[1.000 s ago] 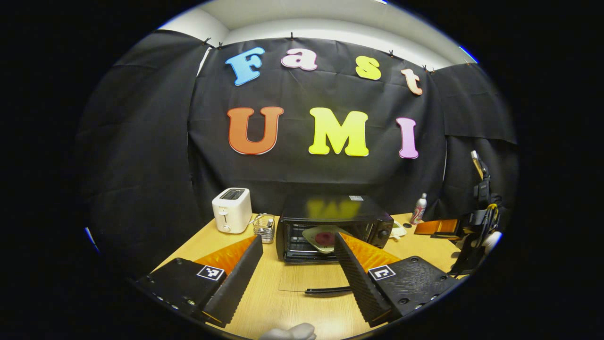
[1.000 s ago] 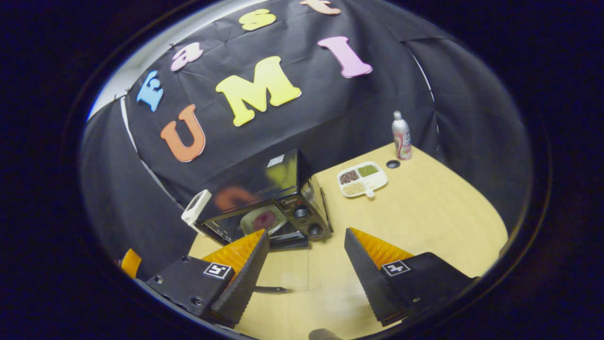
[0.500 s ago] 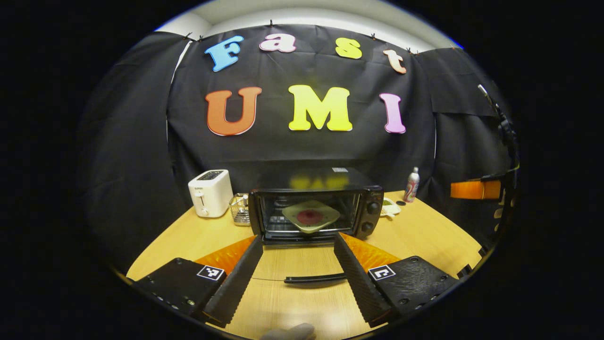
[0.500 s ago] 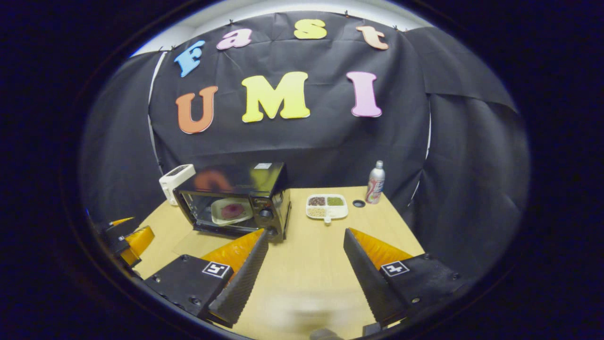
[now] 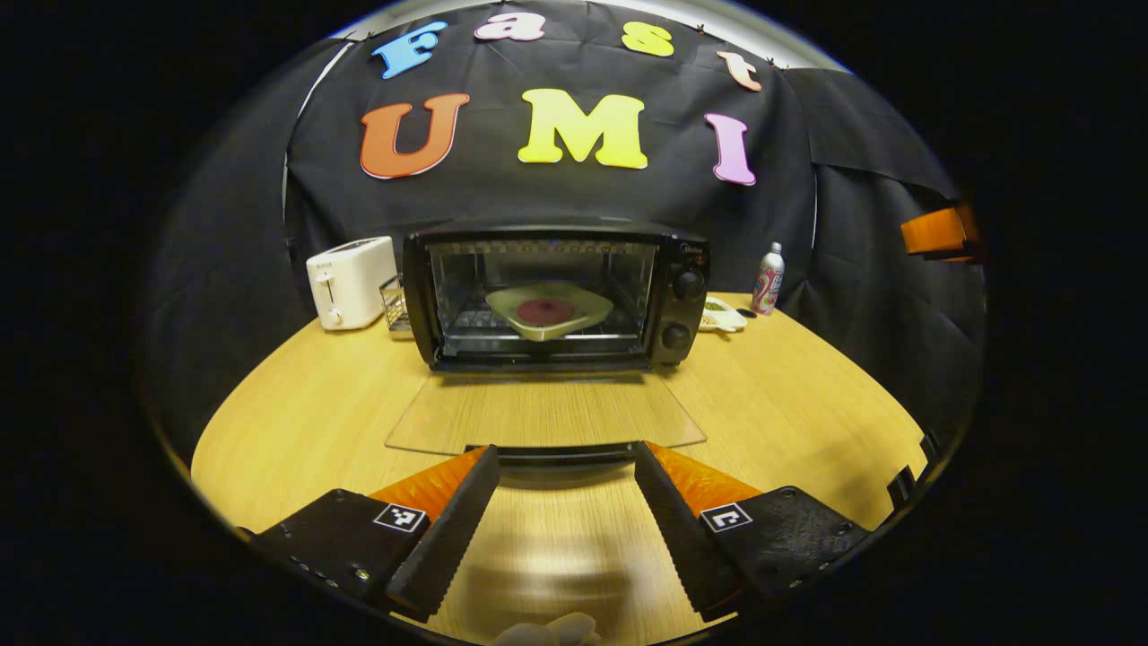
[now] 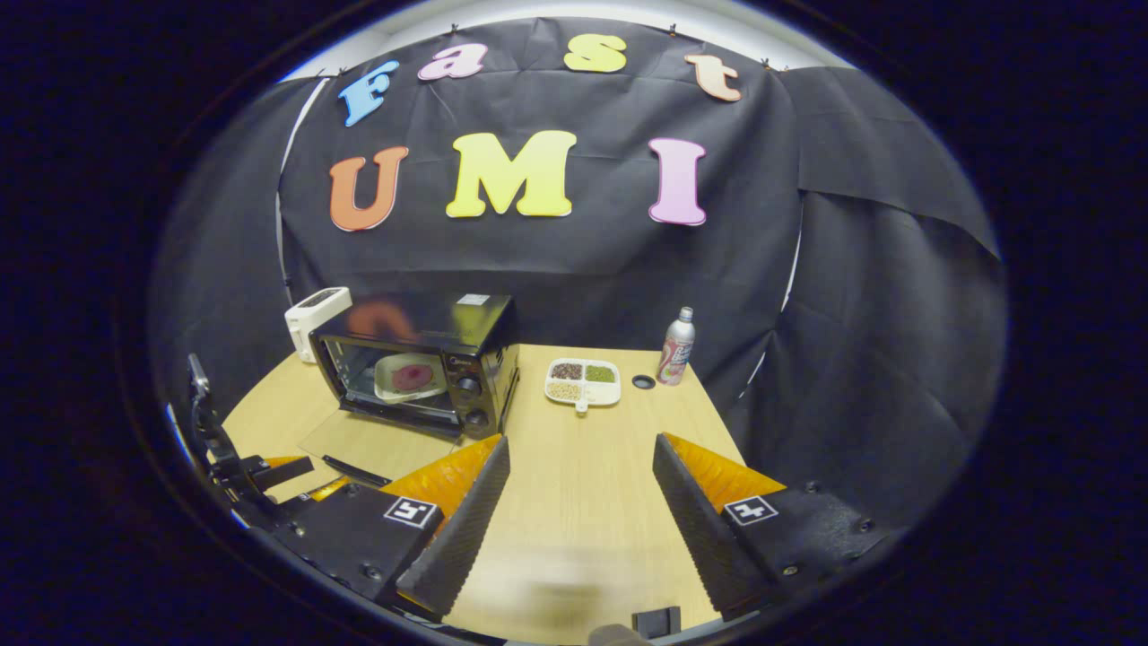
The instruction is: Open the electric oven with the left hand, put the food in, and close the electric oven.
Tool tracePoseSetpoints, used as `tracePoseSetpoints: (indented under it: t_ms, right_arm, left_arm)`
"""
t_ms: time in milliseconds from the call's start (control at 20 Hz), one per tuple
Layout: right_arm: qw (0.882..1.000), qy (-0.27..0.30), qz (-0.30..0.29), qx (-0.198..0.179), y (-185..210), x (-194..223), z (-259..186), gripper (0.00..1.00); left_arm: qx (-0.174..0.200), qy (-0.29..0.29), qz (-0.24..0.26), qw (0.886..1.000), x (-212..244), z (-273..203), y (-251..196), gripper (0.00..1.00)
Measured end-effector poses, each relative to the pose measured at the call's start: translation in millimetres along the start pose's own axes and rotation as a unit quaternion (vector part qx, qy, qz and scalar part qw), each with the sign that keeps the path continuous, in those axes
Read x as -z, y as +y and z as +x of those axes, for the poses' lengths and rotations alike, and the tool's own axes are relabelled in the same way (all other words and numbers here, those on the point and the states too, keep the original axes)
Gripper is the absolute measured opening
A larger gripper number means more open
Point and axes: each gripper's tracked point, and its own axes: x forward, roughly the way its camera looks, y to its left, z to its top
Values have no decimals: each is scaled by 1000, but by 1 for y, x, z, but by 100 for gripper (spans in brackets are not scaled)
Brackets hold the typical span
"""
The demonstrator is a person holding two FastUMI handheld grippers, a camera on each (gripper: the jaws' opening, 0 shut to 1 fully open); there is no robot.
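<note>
Glass oven door (image 5: 545,414) flat open mid-frame | plate of food (image 5: 549,311) inside | left gripper (image 5: 566,498) spread, lined up on handle (image 5: 565,454) to close | right gripper (image 6: 581,502) spread, idle

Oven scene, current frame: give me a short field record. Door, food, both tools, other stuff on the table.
oven: on table, door folded down flat
door handle: between left tool fingertips, contact unclear
food: plate with dark red piece, on rack inside oven
left tool: open
right tool: open, holds nothing, over bare table
others: toaster, divided snack tray, can
</note>
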Motion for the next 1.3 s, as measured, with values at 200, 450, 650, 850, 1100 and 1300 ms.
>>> tracePoseSetpoints:
  t_ms: [200, 450, 650, 850, 1100, 1300]
  right_arm:
    - [1000, 10, -2, 7, -4, 5, -4, 96]
    - [1000, 7, -15, 18, -7, 4, -9, 96]
    - [1000, 10, -12, 26, -10, 7, -11, 100]
    - [999, 15, -6, 28, -11, 9, -12, 100]
    - [1000, 18, -7, 23, -6, 10, -9, 100]
    - [1000, 19, -3, 19, -2, 11, -8, 100]
  left_arm:
    - [-2, 40, 2, 999, 37, 18, 1, 95]
    - [-16, 54, 24, 998, 49, 35, 8, 95]
    - [-24, 52, 37, 998, 49, 44, 12, 96]
    - [-26, 54, 34, 998, 49, 47, 13, 95]
    - [-24, 61, 22, 998, 45, 46, 13, 96]
    - [-24, 51, 26, 998, 33, 40, 11, 96]
